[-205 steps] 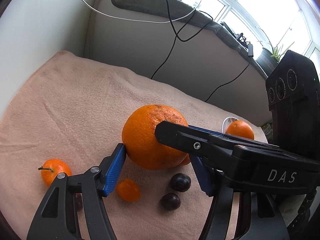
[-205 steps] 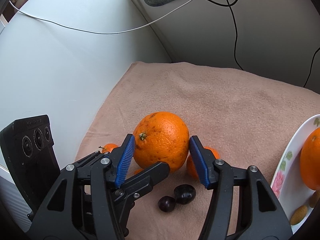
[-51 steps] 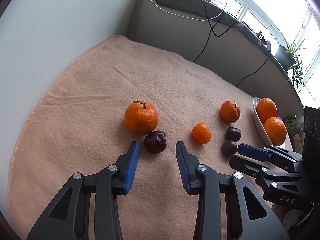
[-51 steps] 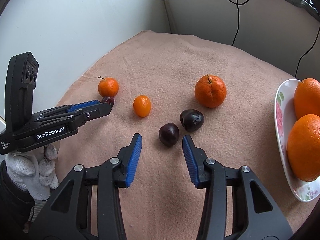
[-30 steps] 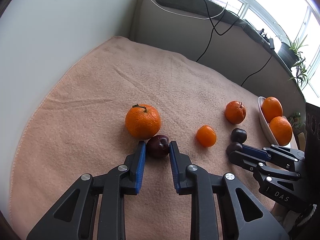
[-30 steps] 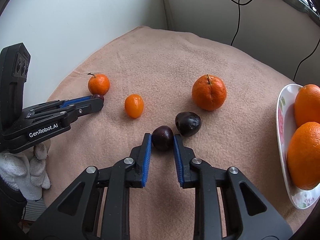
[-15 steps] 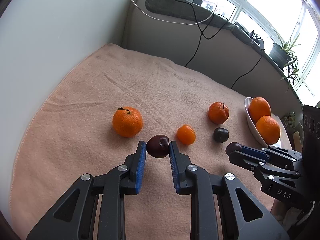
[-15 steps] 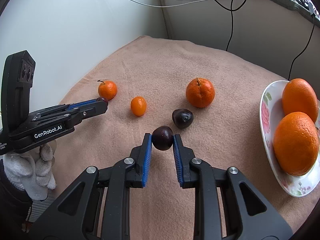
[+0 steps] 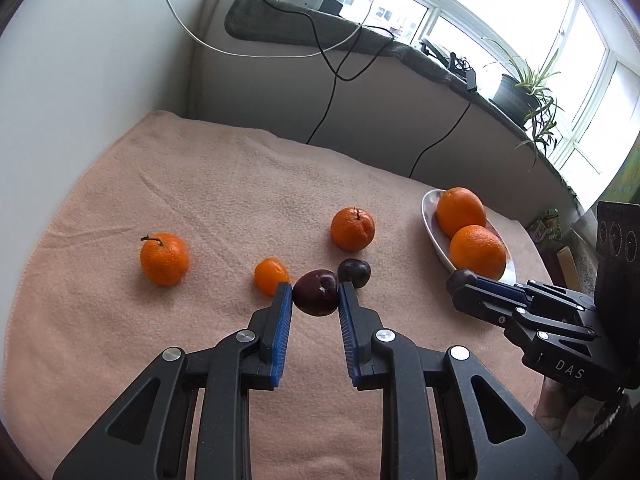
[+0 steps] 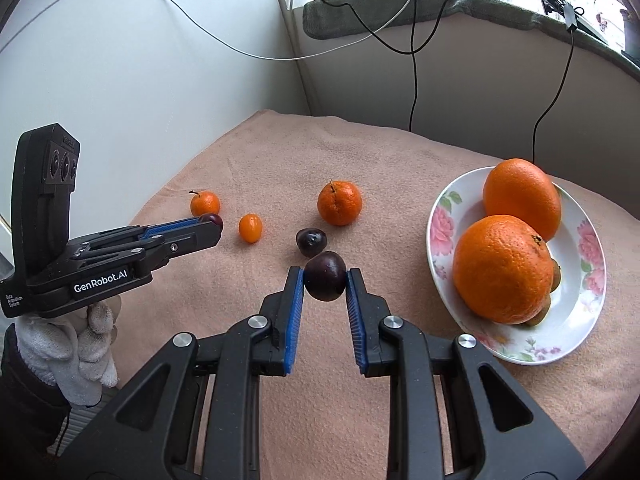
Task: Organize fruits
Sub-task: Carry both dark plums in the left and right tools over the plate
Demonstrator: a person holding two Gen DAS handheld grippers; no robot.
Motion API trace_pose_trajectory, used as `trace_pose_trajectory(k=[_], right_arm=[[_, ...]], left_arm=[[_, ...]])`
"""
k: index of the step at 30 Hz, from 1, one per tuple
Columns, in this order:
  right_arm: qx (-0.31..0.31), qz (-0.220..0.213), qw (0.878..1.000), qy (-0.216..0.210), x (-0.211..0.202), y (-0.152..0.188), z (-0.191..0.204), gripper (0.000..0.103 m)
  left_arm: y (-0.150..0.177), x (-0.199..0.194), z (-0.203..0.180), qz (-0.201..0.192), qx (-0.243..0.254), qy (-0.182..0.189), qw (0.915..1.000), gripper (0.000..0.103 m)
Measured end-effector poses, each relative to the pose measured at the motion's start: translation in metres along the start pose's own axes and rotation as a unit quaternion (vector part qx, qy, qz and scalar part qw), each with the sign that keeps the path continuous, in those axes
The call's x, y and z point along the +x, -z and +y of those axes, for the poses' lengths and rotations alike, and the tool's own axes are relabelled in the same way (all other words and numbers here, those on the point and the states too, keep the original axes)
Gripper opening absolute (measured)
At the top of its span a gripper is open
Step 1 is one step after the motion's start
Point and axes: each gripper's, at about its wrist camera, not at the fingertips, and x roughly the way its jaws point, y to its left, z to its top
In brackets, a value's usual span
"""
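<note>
My left gripper [image 9: 315, 294] is shut on a dark red plum [image 9: 316, 291], held above the pink towel [image 9: 240, 192]. My right gripper [image 10: 325, 277] is shut on a second dark plum [image 10: 325, 275], also lifted off the cloth. A third dark plum [image 10: 311, 242] lies on the towel just beyond. A small oval kumquat [image 10: 250, 227], a mandarin with a stem [image 10: 205, 203] and a larger mandarin [image 10: 339, 203] rest on the towel. At the right, a flowered white plate [image 10: 440, 224] holds two big oranges [image 10: 504, 268]. The left gripper [image 10: 212, 224] shows at the left of the right wrist view.
A white wall [image 10: 140, 80] borders the towel on the left and a grey ledge with black cables [image 10: 412, 60] runs behind it. Potted plants [image 9: 528, 88] stand on the windowsill. A white-gloved hand [image 10: 68, 344] holds the left tool.
Both grippers have risen with their plums, lifting them off the towel, and both have drifted rightward toward the plate. The remaining fruits lie unmoved.
</note>
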Motion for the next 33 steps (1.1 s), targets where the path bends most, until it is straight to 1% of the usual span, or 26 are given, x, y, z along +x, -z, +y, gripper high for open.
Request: trace_pose_trajectory(k=[8,18,26,33], right_arm=[[0.017,-0.02,1.0,0.016,-0.025,0.004,-0.023,0.023],[0.043,-0.036,0.998,0.04,-0.051,0.013,-0.056,0.023],[0.062,-0.046,0.995,0.058,-0.066,0.018,-0.083,0.023],[0.08,-0.049,0.993,0.073,-0.069,0.018,-0.112,0.023]], left_arm=[[-0.003,0.003,-0.038,-0.001,0.029,0.025,0.9993,0.022],[-0.005,0.012,-0.09,0.001,0.067,0.058,0.996,0.022],[-0.009,0.026,-0.125,0.009,0.092,0.081,0.9924,0.022],[-0.012,0.039,-0.158,0.013,0.115,0.094,0.9888,0.022]])
